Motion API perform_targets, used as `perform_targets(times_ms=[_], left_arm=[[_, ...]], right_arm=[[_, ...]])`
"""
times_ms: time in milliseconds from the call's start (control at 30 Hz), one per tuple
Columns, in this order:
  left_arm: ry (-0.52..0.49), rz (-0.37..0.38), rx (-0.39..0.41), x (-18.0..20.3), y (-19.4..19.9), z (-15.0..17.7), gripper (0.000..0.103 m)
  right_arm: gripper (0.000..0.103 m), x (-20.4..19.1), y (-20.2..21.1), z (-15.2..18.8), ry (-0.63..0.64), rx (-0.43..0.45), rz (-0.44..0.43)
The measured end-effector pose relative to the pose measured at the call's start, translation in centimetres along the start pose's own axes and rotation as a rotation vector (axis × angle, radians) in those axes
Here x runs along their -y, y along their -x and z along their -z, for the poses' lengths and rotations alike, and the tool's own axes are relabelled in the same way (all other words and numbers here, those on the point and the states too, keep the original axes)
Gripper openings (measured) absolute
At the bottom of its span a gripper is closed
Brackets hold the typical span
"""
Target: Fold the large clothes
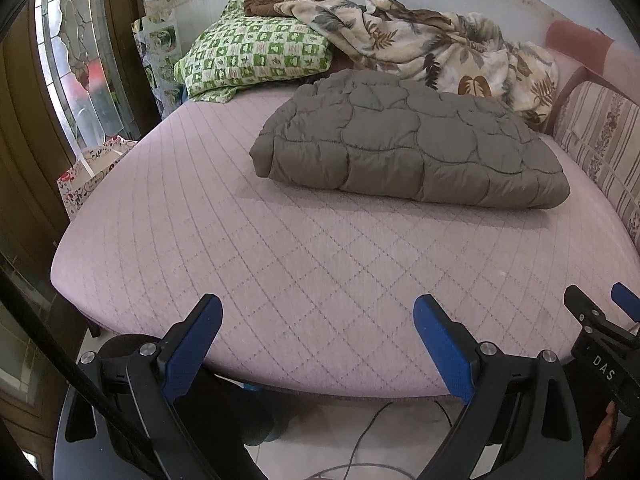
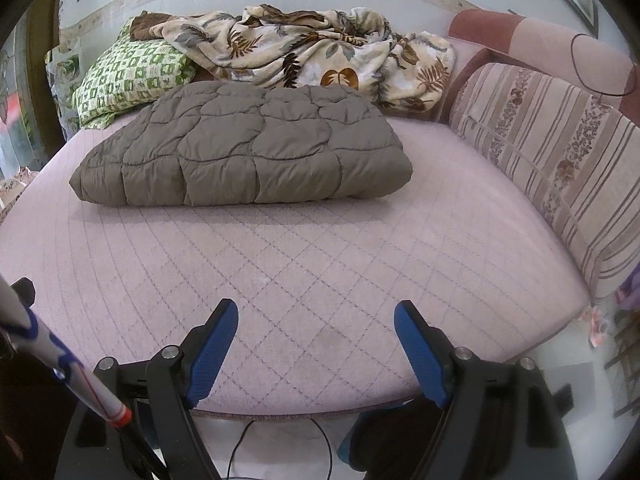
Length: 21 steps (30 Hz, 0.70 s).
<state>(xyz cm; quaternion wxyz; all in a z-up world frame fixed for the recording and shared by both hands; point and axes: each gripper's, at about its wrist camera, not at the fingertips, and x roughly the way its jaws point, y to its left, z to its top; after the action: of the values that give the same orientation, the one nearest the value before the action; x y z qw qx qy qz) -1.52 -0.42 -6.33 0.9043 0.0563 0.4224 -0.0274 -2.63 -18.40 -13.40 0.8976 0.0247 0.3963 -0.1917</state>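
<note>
A grey-brown quilted garment (image 1: 412, 148) (image 2: 244, 152) lies folded into a thick bundle on the far half of the pink quilted mattress (image 1: 280, 264) (image 2: 320, 264). My left gripper (image 1: 318, 310) hovers over the mattress's near edge, open, nothing between its blue pads. My right gripper (image 2: 316, 314) stands open too, over the same near edge, empty. Part of the right gripper (image 1: 600, 312) shows at the lower right of the left wrist view. Both grippers are well short of the garment.
A green checked pillow (image 1: 256, 60) (image 2: 132, 76) and a crumpled leaf-print blanket (image 1: 432, 48) (image 2: 320, 56) lie at the back by the wall. A striped cushion (image 2: 560, 168) lines the right side. Cables (image 2: 320, 440) run on the tiled floor below the mattress.
</note>
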Motion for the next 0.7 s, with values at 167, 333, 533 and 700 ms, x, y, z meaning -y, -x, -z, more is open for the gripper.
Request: perform_targets(times_ms=[167, 333, 533, 700], left_arm=[[0.007, 0.008, -0.017, 0.0, -0.3, 0.1, 0.096], [0.008, 0.007, -0.020, -0.1, -0.5, 0.1, 0.096], [0.012, 0.006, -0.033, -0.1, -1.0, 0.2, 0.096], [0.019, 0.002, -0.038, -0.3, -1.3, 0.0, 0.096]], right_arm=[[0.084, -0.2, -0.1, 0.1, 0.011, -0.001, 0.004], [0.085, -0.3, -0.1, 0.0, 0.014, -0.003, 0.006], [0.085, -0.5, 0.0, 0.1, 0.016, 0.006, 0.007], [0.086, -0.6, -0.1, 0.0, 0.023, 0.012, 0.014]])
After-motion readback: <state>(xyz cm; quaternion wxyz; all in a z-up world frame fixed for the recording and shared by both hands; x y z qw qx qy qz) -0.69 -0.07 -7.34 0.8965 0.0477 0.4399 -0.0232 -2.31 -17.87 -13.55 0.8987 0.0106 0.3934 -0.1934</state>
